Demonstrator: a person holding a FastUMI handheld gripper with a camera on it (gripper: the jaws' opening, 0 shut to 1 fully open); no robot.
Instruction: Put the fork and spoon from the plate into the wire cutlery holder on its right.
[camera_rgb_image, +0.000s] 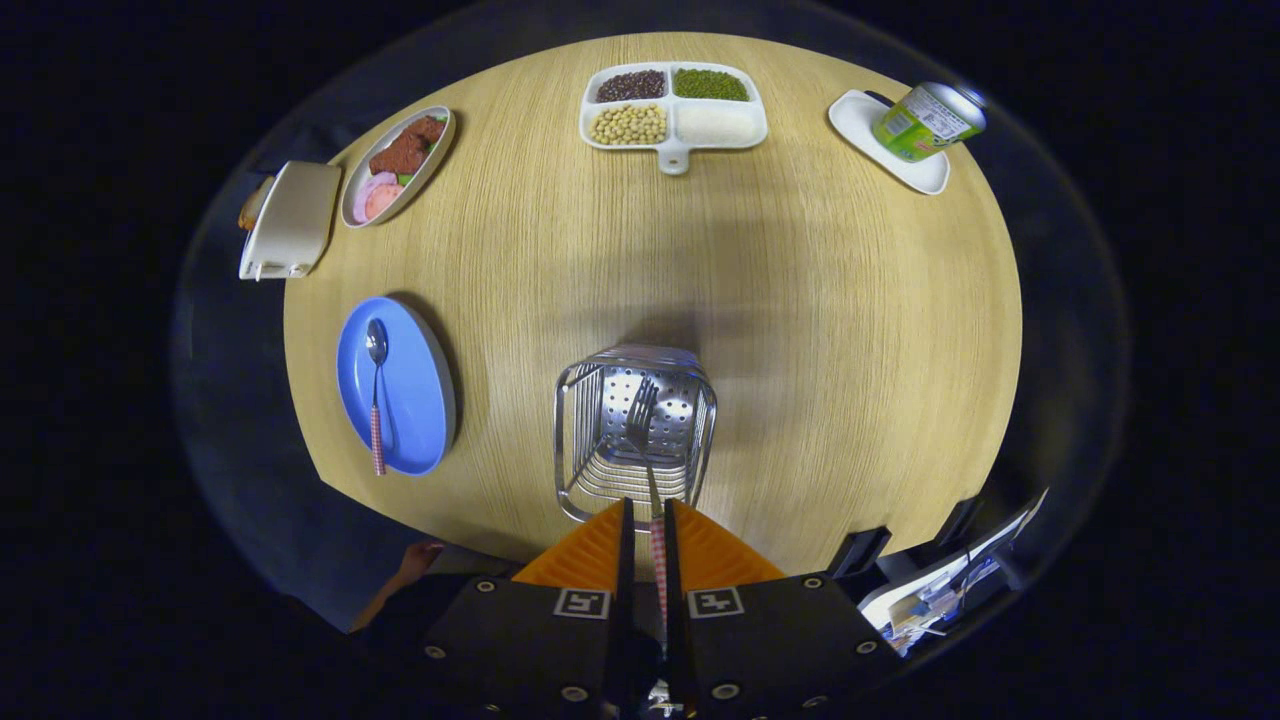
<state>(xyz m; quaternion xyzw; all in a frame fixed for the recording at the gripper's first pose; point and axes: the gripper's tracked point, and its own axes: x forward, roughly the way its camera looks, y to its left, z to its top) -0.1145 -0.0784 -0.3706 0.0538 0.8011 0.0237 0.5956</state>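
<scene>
Fork (645, 440) sat clamped by its checked handle between the two fingers of the tool (646, 520), which were drawn narrow with both pressing on it. Its tines pointed ahead, over the open top of the wire holder (634, 430), which stood on the bench (800, 300) just beyond the fingertips. Spoon (376, 395) lay on the blue plate (420, 400), bowl away from the tool, handle reaching past the plate's near rim; the plate sat to the holder's left, well apart from it. Farther off stood a divided tray (673, 150) of beans and grains, an oval dish (440, 150) of meat beside a white box (292, 218), and a green can (928, 122) lying on a small white tray (860, 125).
</scene>
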